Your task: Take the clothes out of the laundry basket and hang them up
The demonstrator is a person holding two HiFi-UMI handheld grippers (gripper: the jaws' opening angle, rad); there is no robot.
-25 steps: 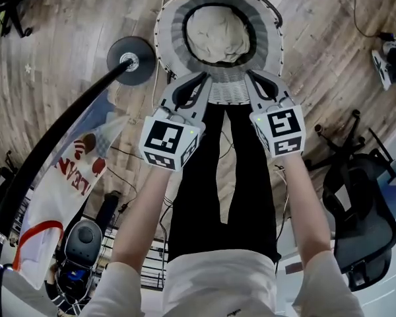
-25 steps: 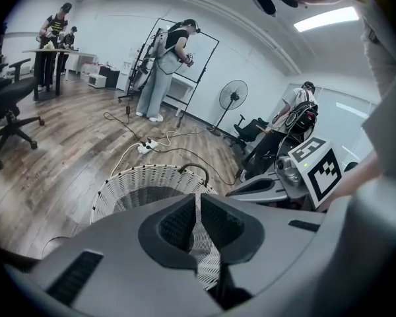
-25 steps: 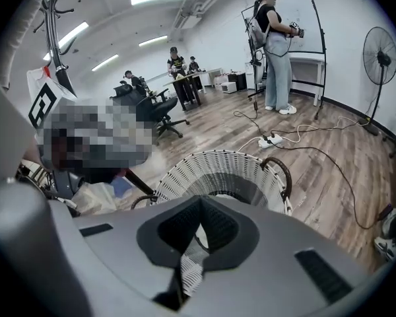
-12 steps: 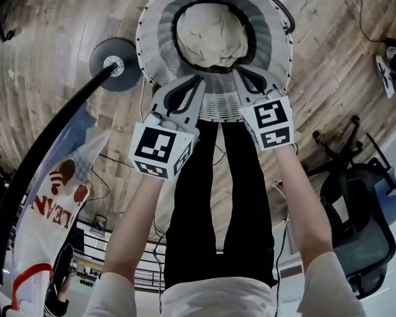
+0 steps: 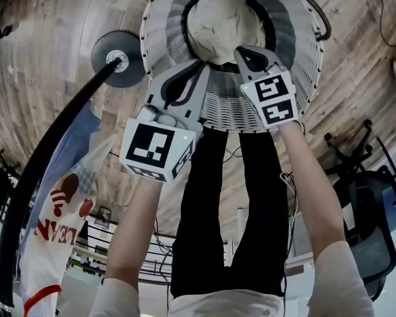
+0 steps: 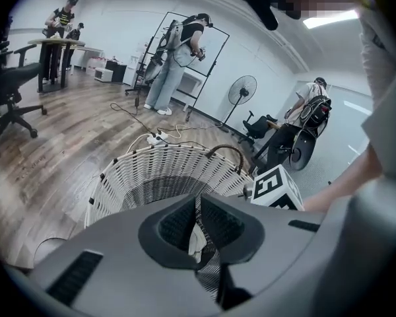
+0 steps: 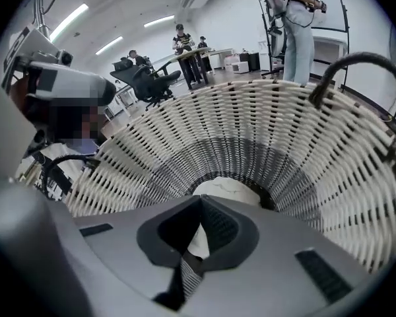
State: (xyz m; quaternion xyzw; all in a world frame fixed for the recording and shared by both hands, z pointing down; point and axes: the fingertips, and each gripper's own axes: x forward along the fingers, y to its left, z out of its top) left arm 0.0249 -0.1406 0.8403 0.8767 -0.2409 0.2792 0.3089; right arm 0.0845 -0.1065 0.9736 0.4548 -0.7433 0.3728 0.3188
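Clothes: a crumpled cream bundle of clothes [image 5: 224, 28] lies at the bottom of the laundry basket, filling its dark inner ring.
Laundry basket: the round white wicker laundry basket [image 5: 297, 41] stands upright on the wooden floor [image 5: 39, 65], far from the person's feet. A dark loop handle sits on its right rim.
Right tongs: the right tongs [image 5: 239, 49] are pressed together with nothing gripped. They are angled down into the basket's mouth, with the tip at the near edge of the cream bundle. No view shows whether it touches the cloth.
Left tongs: the left tongs [image 5: 200, 69] are narrowed to a thin slit and empty. They hang over the basket's near-left wall, outside the inner ring and nearer the person than the right pair.
Person: two bare forearms reach out over black trousers [image 5: 211, 210].
Garment stand: a black pole [image 5: 46, 157] rises from a round base [image 5: 122, 61] just left of the basket.
Hung garment: a white shirt with red print [image 5: 53, 210] hangs at the left, beside the pole.
Chair: a dark office chair [image 5: 363, 216] stands at the right, well apart from the basket.
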